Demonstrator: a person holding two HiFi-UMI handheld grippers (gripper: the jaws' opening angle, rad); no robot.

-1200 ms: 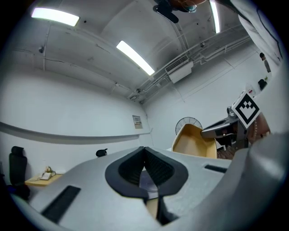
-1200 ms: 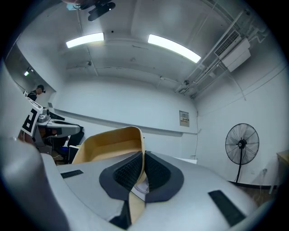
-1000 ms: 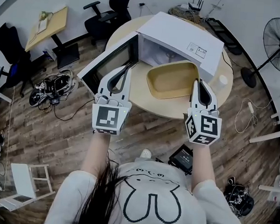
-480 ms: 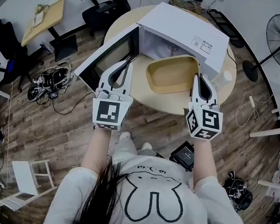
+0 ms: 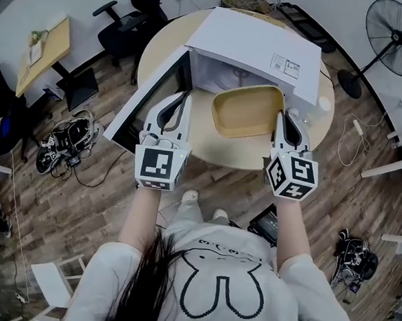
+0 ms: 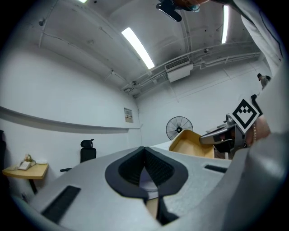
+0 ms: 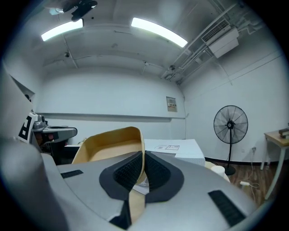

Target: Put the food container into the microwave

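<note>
1. Right gripper (image 7: 143, 155): fingers pinched on the right side wall of the food container (image 7: 108, 144), with the wall sandwiched between the pads.
2. Left gripper (image 6: 144, 151): fingers closed tip to tip, nothing between them. In the head view the tips sit close to the microwave door (image 5: 146, 107).
3. Food container: tan, open-topped, empty. It sits just in front of the open microwave (image 5: 259, 43), over the round bench (image 5: 243, 153), not yet inside.
4. Microwave door is swung open to the left.
5. Standing fan (image 5: 398, 37) is on the floor, well apart on the right.
</note>
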